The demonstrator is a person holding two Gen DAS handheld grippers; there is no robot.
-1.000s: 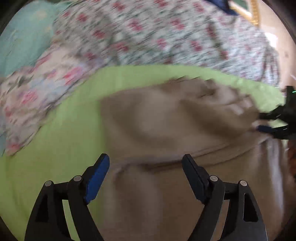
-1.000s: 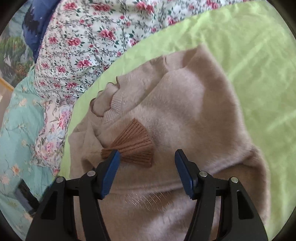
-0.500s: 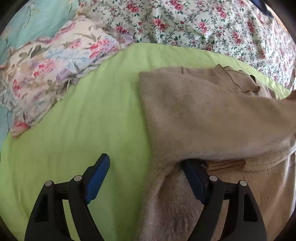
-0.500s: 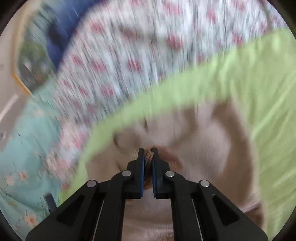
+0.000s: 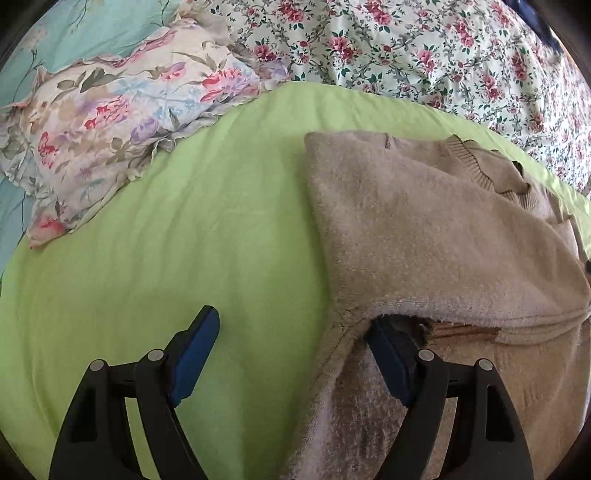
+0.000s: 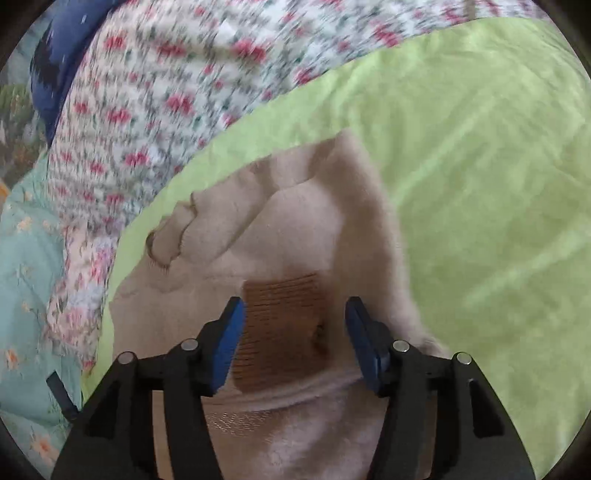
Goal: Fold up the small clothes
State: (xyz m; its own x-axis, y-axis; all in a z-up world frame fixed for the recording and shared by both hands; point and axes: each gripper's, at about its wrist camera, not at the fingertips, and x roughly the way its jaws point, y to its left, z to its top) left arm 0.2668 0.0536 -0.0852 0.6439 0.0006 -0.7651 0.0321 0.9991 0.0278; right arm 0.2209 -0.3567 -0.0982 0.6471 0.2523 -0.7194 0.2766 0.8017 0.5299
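A small beige fuzzy sweater [image 5: 424,236] lies on a lime green sheet [image 5: 221,229], with a sleeve folded across its body. My left gripper [image 5: 295,339] is open at the sweater's left edge; its right finger [image 5: 388,354] is tucked under the folded sleeve's hem, its left finger over bare sheet. In the right wrist view the sweater [image 6: 303,236] shows with a brown ribbed cuff [image 6: 284,325] lying on it. My right gripper [image 6: 295,332] is open, its jaws standing either side of the cuff, holding nothing.
A pastel floral pillow [image 5: 110,110] lies at the left on a turquoise cover [image 5: 74,33]. A rose-print quilt [image 5: 443,55] runs along the back, also in the right wrist view [image 6: 166,92]. Bare green sheet [image 6: 480,184] lies right of the sweater.
My right gripper closed on the brown cuff, moved it, and has now opened and let it go on the sweater. My left gripper stayed open with its right finger under the folded sleeve.
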